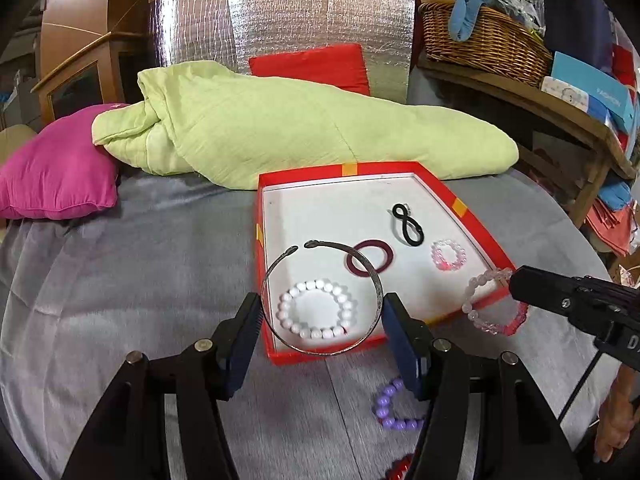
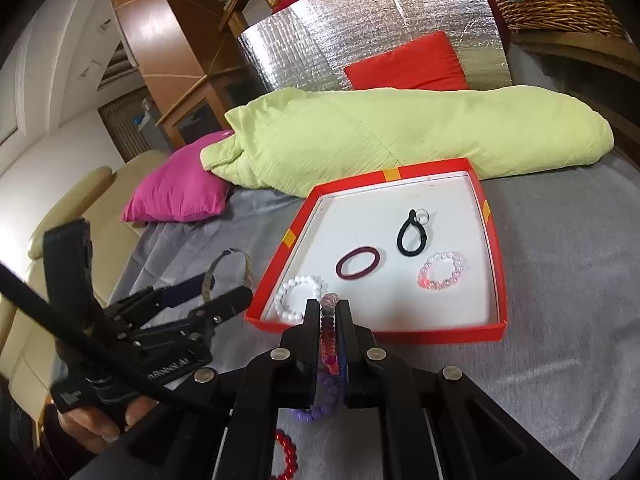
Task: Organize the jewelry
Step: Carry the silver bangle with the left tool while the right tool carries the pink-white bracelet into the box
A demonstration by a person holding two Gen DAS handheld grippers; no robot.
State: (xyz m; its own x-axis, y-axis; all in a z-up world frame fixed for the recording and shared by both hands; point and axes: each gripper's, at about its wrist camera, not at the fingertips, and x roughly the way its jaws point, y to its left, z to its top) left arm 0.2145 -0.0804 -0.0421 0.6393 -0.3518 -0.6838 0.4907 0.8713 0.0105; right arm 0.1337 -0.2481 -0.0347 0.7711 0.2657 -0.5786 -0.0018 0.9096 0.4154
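A red box with a white floor (image 1: 332,216) (image 2: 440,312) lies on the grey cover. In it are a white bead bracelet (image 1: 316,309) (image 2: 298,298), a maroon hair band (image 1: 369,257) (image 2: 357,262), a black loop (image 1: 407,224) (image 2: 410,233) and a pink bead bracelet (image 1: 448,255) (image 2: 442,271). My left gripper (image 1: 322,320) (image 2: 208,294) is shut on an open silver bangle (image 1: 280,268) (image 2: 245,266) above the box's near left corner. My right gripper (image 2: 326,312) (image 1: 516,280) is shut on a pink and clear bead bracelet (image 1: 474,288) (image 2: 327,334) at the box's near edge.
A purple bead bracelet (image 1: 390,404) (image 2: 324,400) and a red bead bracelet (image 1: 400,468) (image 2: 288,456) lie on the cover near me. A green quilt (image 1: 280,128) (image 2: 400,132) and a magenta pillow (image 1: 56,168) (image 2: 180,188) lie behind the box. A wicker basket (image 1: 480,44) stands on a wooden bench at right.
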